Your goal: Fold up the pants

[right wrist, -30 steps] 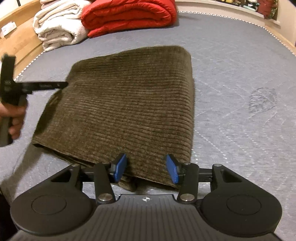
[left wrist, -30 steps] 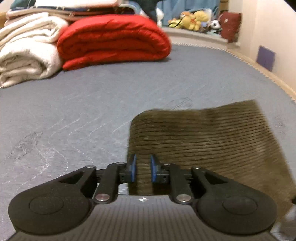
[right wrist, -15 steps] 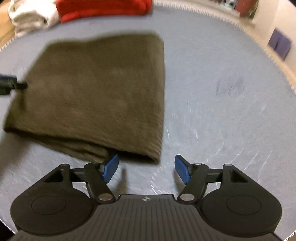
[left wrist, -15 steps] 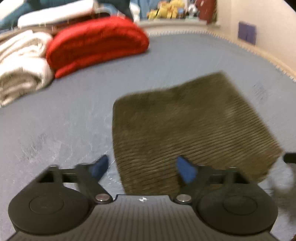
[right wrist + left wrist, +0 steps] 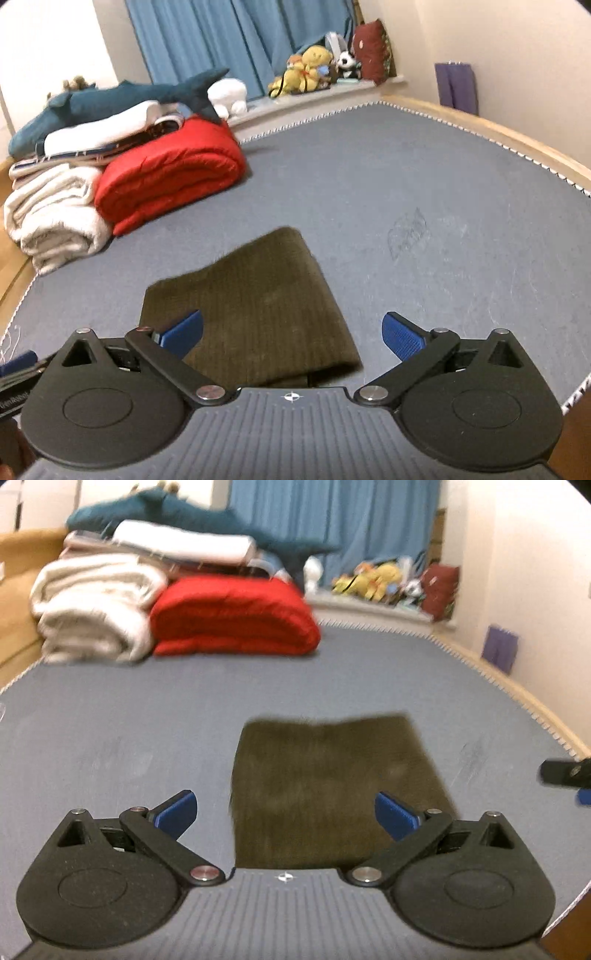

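- Judged as the closing step: pants (image 5: 328, 782) already in a compact folded block, so only a check and a light tidy look needed.
- Left gripper (image 5: 284, 810) released, blue pads spread wide, nothing between them; hovering above the near edge of the pants.
- Right gripper (image 5: 291, 334) likewise released, pads wide apart and empty, above the near right corner of the pants.
- Best kept open and lifted straight away, without dragging a pad across the cloth and pulling the top layer askew.
- If tidying: press flat on top with a pad rather than pinching, since a pinch could lift one layer only.
- Worth a look at the near right corner in the right wrist view, at about 5 o'clock on the block, where layers show stacked with a small dark gap between them.
- Pants: dark olive-brown, ribbed like corduroy, thick and soft, likely to hold a fold fairly well.
- Shape roughly rectangular, edges fairly straight; left wrist view blurred, so finer creases impossible to judge.
- Place: flat on the grey mattress (image 5: 424, 192), near its front edge, right in front of both grippers.
- From the pants, red quilt (image 5: 166, 181) and white blanket (image 5: 51, 218) lie well apart at about 10 o'clock in the right wrist view.
- Other gripper's tip just visible at 3 o'clock in the left wrist view, off the cloth.
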### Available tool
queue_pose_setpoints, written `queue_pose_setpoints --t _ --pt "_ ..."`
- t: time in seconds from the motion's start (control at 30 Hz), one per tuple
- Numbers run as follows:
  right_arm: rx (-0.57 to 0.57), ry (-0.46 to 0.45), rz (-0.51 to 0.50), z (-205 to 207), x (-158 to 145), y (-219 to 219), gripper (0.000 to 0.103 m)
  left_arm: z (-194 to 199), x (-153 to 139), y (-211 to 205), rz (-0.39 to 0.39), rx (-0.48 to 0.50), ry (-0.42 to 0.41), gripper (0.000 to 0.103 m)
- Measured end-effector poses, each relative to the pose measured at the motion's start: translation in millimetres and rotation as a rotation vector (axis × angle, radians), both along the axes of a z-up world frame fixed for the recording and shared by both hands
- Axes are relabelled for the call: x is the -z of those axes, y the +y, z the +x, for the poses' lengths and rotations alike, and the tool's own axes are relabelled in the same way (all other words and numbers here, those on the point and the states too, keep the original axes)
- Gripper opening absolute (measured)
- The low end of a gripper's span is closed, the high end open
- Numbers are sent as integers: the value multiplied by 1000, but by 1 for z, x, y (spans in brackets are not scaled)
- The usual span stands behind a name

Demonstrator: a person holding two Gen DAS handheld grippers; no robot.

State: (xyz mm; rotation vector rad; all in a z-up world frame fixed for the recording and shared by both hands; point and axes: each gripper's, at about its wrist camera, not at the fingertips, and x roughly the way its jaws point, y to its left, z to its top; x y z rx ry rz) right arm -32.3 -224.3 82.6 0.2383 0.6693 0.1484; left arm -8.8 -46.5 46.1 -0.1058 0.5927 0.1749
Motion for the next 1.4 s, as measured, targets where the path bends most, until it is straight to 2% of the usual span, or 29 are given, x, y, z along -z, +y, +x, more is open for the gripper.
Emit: queue_pose_setpoints --t 0.1,0.17,0.27,0.33,0.4,0.47,0.6,0.87,1.4 --pt "-11 -63 -57 -10 18 6 102 7 27 -9 19 10 110 103" --pt "-1 -82 -120 -13 35 14 102 11 34 -12 9 11 140 103" --pt "-20 11 -144 -1 52 22 102 18 38 -18 31 27 139 103" --pt "-53 19 -173 5 57 28 102 26 44 -17 24 38 153 103" --pt "-22 40 -217 13 64 32 102 31 50 -14 13 34 158 103" --pt "-3 74 -196 24 71 31 102 42 60 -8 17 11 185 103" --pt "11 116 -149 40 79 30 102 52 68 -5 -35 1 207 103" --pt "-26 105 -172 43 83 50 102 58 70 -4 -33 3 220 103" --pt "-56 92 -171 38 79 55 102 56 71 -6 -35 4 227 103"
